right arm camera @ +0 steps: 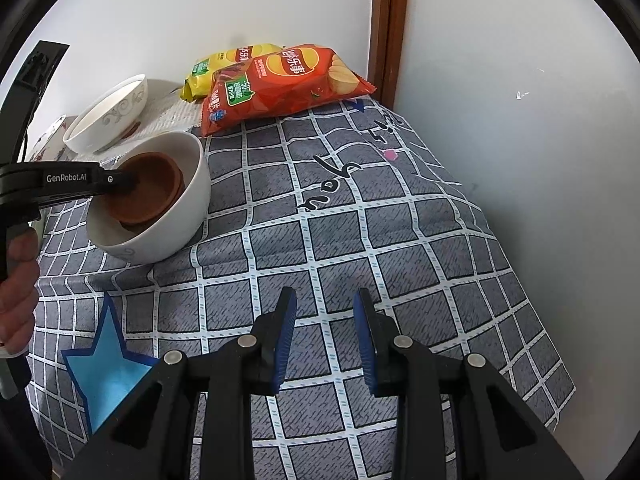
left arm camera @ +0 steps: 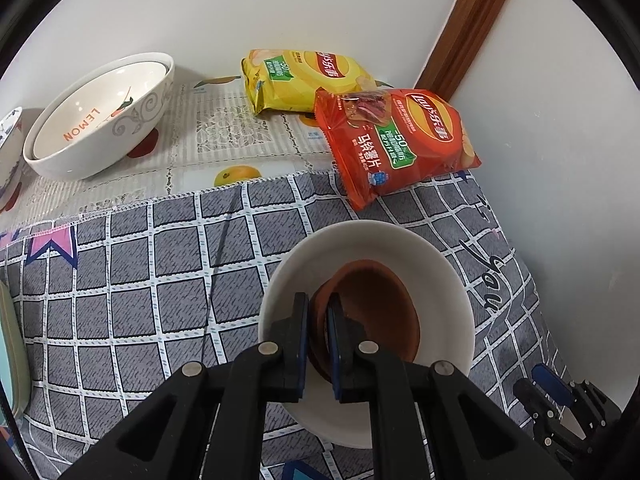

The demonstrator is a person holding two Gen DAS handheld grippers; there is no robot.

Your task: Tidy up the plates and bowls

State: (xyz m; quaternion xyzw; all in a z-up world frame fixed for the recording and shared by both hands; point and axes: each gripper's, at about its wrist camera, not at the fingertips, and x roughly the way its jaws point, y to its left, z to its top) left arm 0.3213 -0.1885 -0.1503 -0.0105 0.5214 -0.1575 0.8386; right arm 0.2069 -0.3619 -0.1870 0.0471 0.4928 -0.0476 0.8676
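Note:
A white bowl [left arm camera: 452, 276] [right arm camera: 192, 208] stands on the grey checked cloth, with a brown bowl [left arm camera: 380, 304] [right arm camera: 152, 184] lying tilted inside it, apparently on a second brown one. My left gripper [left arm camera: 318, 308] [right arm camera: 128, 182] reaches into the white bowl and is shut on the brown bowl's near rim. My right gripper [right arm camera: 325, 308] hovers over bare cloth to the right of the white bowl, open, with nothing between its fingers. At the back left a large patterned white bowl [left arm camera: 100, 152] [right arm camera: 108, 116] holds a smaller one marked LEMON [left arm camera: 92, 120].
A yellow chip bag [left arm camera: 296, 80] and a red chip bag [left arm camera: 396, 140] [right arm camera: 280, 80] lie at the back by the wall corner. A blue-patterned bowl [left arm camera: 8, 152] and a pale green plate [left arm camera: 12, 344] show at the left edge. The wall runs close along the right.

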